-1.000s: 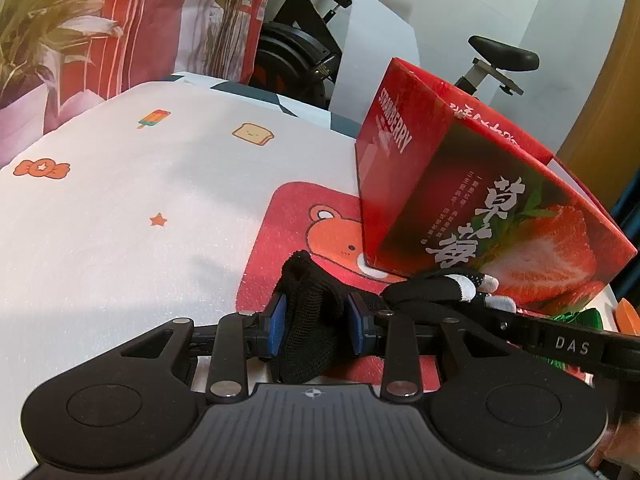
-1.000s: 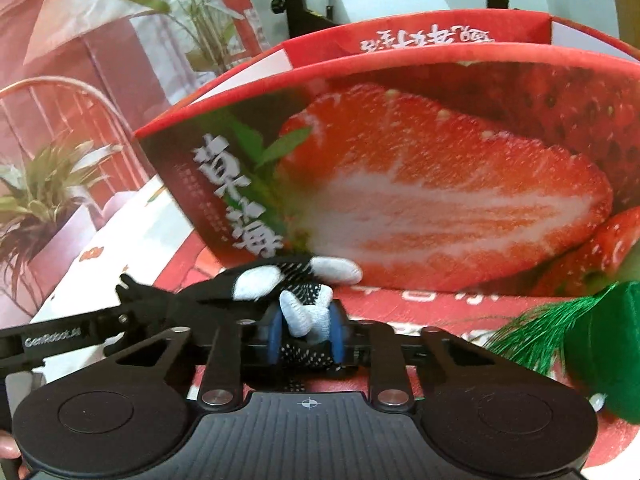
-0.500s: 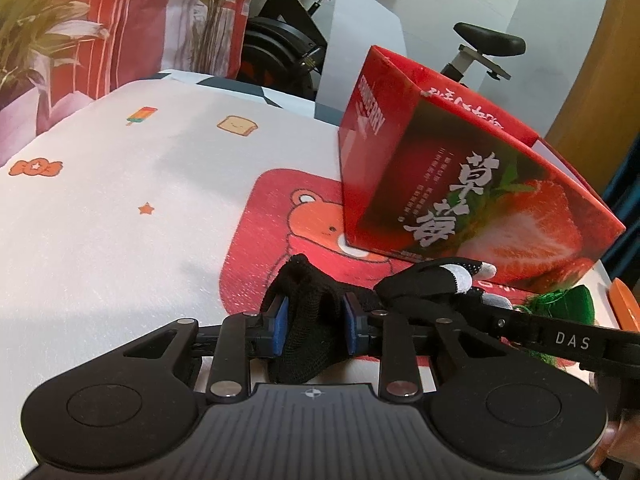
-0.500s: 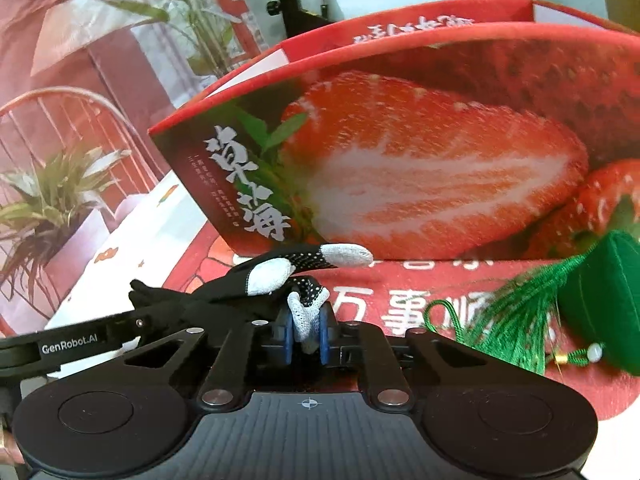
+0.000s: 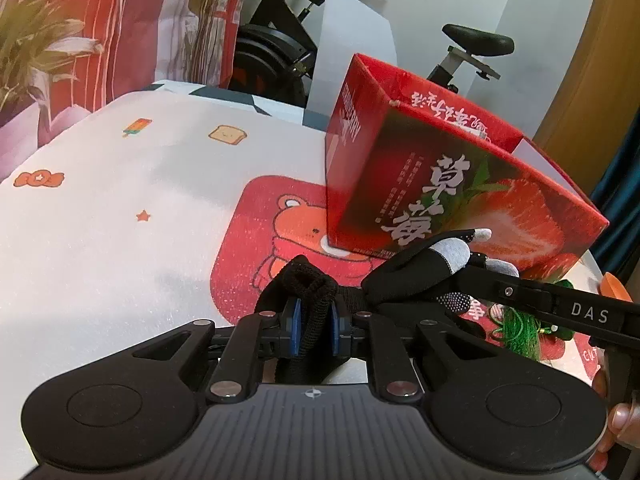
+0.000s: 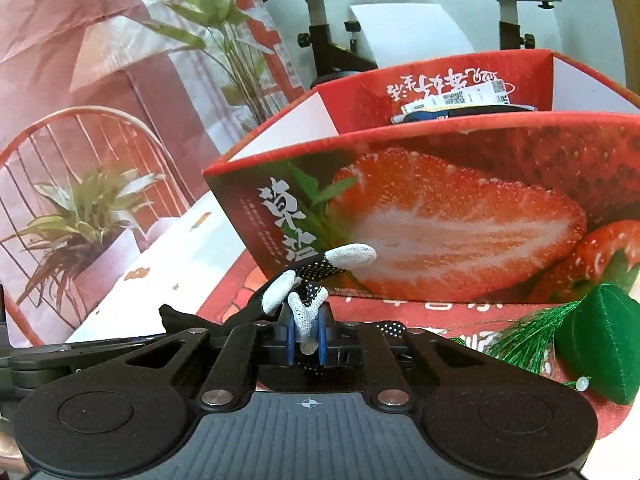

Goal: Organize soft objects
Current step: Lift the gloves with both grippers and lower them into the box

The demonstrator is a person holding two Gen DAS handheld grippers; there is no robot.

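Now the strawberry box (image 6: 460, 216) stands open on the red mat (image 5: 256, 240), probably as the container. Just before it, the black glove (image 5: 416, 276) hangs stretched: the left hand-held gripper (image 5: 314, 330) is closing on its cuff, and the right hand-held gripper (image 6: 306, 330) pinches a grey fingertip.

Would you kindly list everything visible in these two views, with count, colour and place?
glove: one, black with grey fingertips, held between both grippers above the mat
strawberry box: one, red, open-topped, on the mat behind the glove
papers: a few, white, inside the box
tasselled ornament: one, green, on the mat right of the glove
mat: one, red with a bear, on the tablecloth
tablecloth: one, white with small pictures
exercise bike: one, black, behind the table
potted plant: one, green, far left
left gripper: black, blue pads, jaws closing on the glove's cuff
right gripper: black, blue pads, shut on a glove fingertip
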